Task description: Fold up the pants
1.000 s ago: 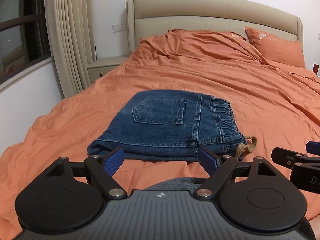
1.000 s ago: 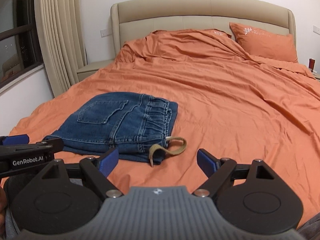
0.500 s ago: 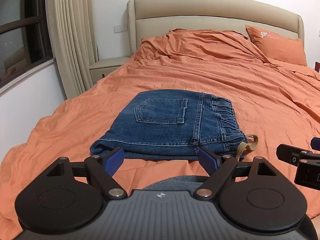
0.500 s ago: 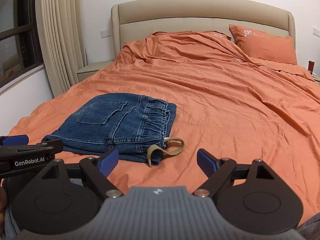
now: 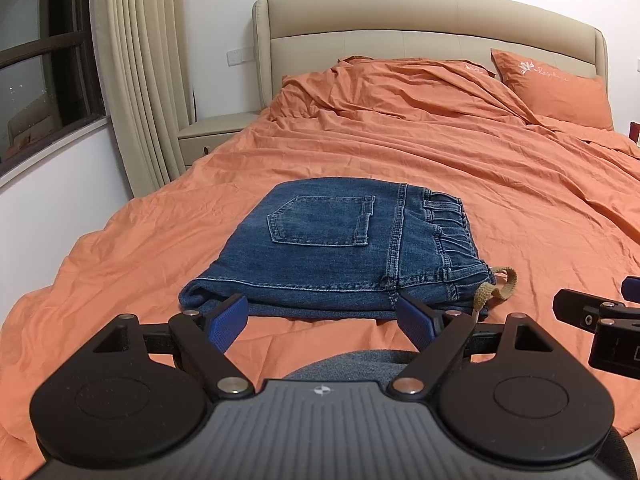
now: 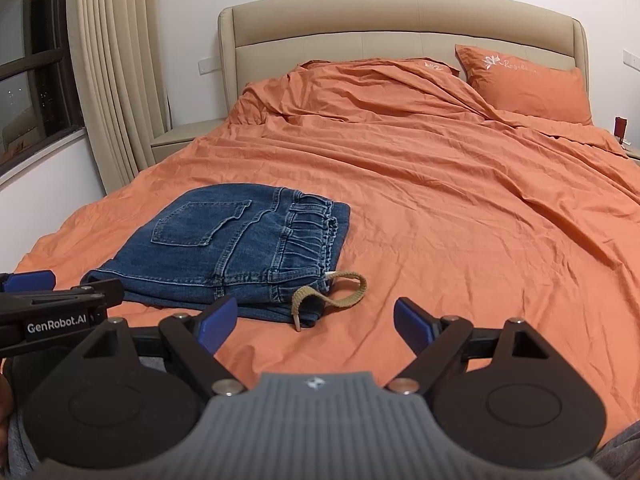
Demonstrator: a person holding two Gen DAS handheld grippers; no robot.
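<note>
Blue denim pants [image 5: 332,248] lie folded into a compact stack on the orange bed sheet [image 5: 460,168], back pocket up, elastic waistband to the right. A tan drawstring [image 5: 496,290] trails from the waistband onto the sheet. My left gripper [image 5: 322,318] hovers open just short of the stack's near edge, nothing between its blue pads. In the right wrist view the pants [image 6: 240,248] sit left of centre and the drawstring [image 6: 332,292] loops beside them. My right gripper [image 6: 316,320] is open and empty, to the right of the stack's near corner.
The bed has a beige padded headboard [image 5: 432,28], an orange pillow [image 5: 556,88] at the far right and rumpled covers near the head. A nightstand [image 5: 216,136], beige curtain [image 5: 140,72] and a window stand to the left. A person's grey-clad knee [image 5: 344,364] shows below the left gripper.
Both grippers have drawn back and risen slightly from the pants, staying open. The folded stack has not moved.
</note>
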